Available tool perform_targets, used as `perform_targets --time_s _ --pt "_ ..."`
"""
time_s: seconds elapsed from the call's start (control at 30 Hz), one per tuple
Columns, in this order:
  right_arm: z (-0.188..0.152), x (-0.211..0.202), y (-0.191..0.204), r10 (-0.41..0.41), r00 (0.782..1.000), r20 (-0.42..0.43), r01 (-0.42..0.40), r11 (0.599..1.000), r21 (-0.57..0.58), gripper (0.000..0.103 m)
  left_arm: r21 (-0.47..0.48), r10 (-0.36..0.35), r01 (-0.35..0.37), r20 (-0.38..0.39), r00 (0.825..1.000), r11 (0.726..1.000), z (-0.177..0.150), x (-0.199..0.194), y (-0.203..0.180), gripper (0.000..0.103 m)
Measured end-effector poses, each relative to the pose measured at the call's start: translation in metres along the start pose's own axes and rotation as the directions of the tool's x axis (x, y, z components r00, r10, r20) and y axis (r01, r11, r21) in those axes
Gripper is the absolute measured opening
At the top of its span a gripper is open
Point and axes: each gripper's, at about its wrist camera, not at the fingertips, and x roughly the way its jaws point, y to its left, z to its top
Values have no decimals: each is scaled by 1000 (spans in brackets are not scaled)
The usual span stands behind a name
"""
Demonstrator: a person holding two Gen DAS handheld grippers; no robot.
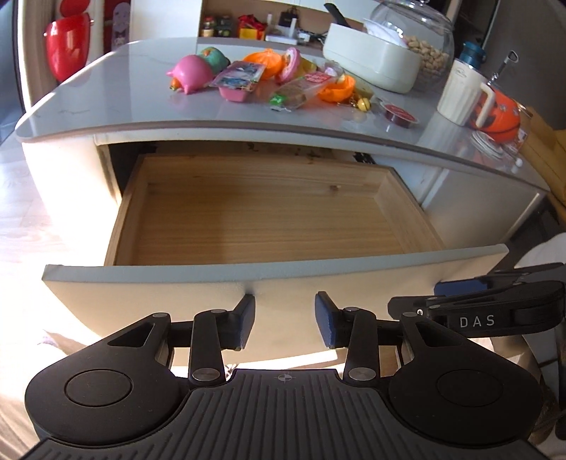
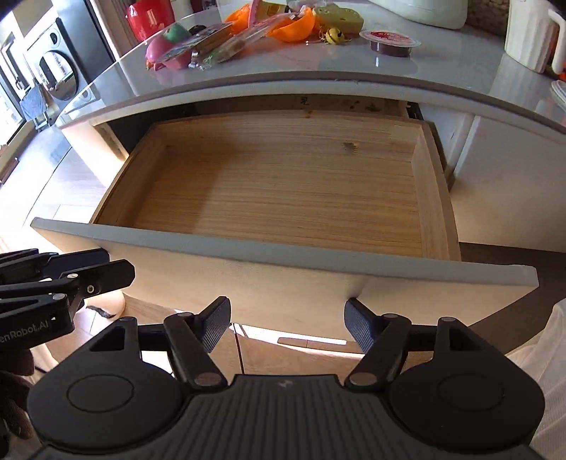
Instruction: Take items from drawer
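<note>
We see the drawer [image 1: 269,212] pulled out from under the grey countertop [image 1: 106,88], and its wooden bottom is bare in both views. Its pale front panel [image 1: 177,293] crosses the lower middle of each frame.

In the left wrist view, the left gripper [image 1: 284,315] is in front of this panel with its jaws apart and nothing between them; its left fingertip [image 1: 247,304] seems to be against the panel, but we cannot tell if it really touches. The right gripper [image 2: 288,318] shows in its own view in the same way, jaws released and wider, holding nothing, just before the panel.

The items [image 1: 261,78] lie on the countertop, in the upper middle of the left wrist frame: a pink pig toy [image 1: 192,74], an orange shell [image 1: 336,88], a wrapped snack [image 1: 293,93] and a small round tin [image 1: 398,113]. The right wrist view shows the same heap only at its upper edge, partly cut off.

Only the left wrist view shows the white box [image 1: 371,63], the glass jar [image 1: 421,46] with nuts behind it, the cream mug [image 1: 463,92] as a whole and a shelf [image 1: 247,24] at the top. Only the right wrist view shows a washing machine [image 2: 56,67] in the upper left and more of the floor [image 2: 46,170] beside the cabinet. Each view also catches the other gripper at its side edge.
</note>
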Motion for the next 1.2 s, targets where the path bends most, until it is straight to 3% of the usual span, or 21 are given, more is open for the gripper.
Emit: perform_targets --time_s 0.07,0.2,0.37,0.57,0.83,0.9,0.97,1.07,1.2 --pt "9 3 -7 5 1000 27 -6 999 46 64 -3 19 -19 25 1000 1000 7 8 -1 41" --pt "28 11 -16 7 997 80 -15 994 109 63 6 85 -86 113 990 996 21 30 -6 41" --pt "47 23 -19 -86 985 148 73 993 92 52 75 205 -229 236 950 971 19 51 -16 34" --pt "57 29 -27 -136 971 197 117 988 105 52 47 233 -256 278 932 966 33 71 -17 38" --pt "88 46 -23 -198 942 270 184 980 74 52 0 245 -255 285 927 967 57 94 -17 53" --pt "92 46 -26 -194 941 277 178 981 81 54 -4 212 -220 286 934 976 57 97 -19 78" --pt "93 47 -25 -197 941 277 182 980 79 54 25 193 -208 288 938 978 57 103 -25 90" --pt "96 49 -26 -187 942 279 172 982 76 54 -3 204 -213 301 931 977 56 105 -27 91" --pt "97 49 -30 -189 942 277 172 981 87 58 -4 186 -193 277 943 981 59 104 -25 90"
